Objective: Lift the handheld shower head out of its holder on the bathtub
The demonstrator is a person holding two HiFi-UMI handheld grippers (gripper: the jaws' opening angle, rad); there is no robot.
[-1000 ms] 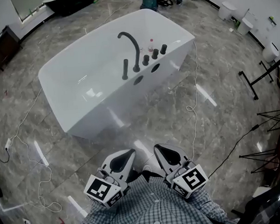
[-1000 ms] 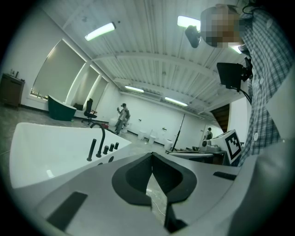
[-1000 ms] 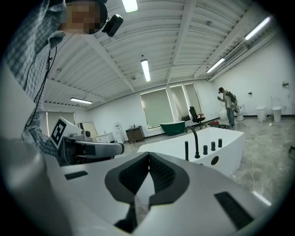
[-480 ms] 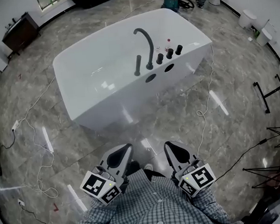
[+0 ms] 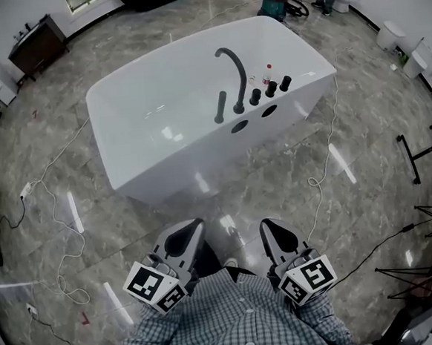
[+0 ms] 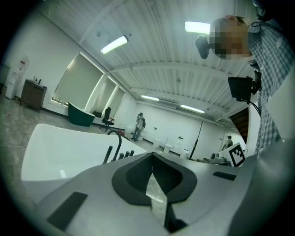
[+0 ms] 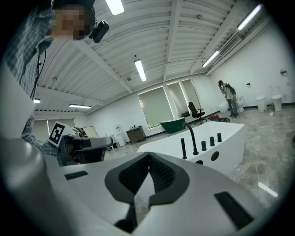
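A white freestanding bathtub (image 5: 148, 166) stands on the grey marble floor ahead of me. On its near rim a dark handheld shower head (image 5: 220, 107) stands upright in its holder, left of the curved spout (image 5: 234, 73) and three dark knobs (image 5: 270, 89). My left gripper (image 5: 193, 224) and right gripper (image 5: 269, 222) are held side by side close to my body, well short of the tub, both shut and empty. The left gripper view shows the shower head (image 6: 108, 154) far beyond the shut left gripper (image 6: 151, 159). In the right gripper view the shower head (image 7: 183, 148) stands far past the right gripper (image 7: 148, 156).
Loose cables (image 5: 317, 179) trail over the floor to the right and left of the tub. A dark cabinet (image 5: 38, 44) stands at the back left and a red-topped vacuum (image 5: 275, 1) behind the tub. Tripod legs (image 5: 423, 152) and white fixtures (image 5: 395, 33) line the right side.
The tub has shifted right and looms a little larger as I step toward it. Both grippers stay low by my body, still shut.
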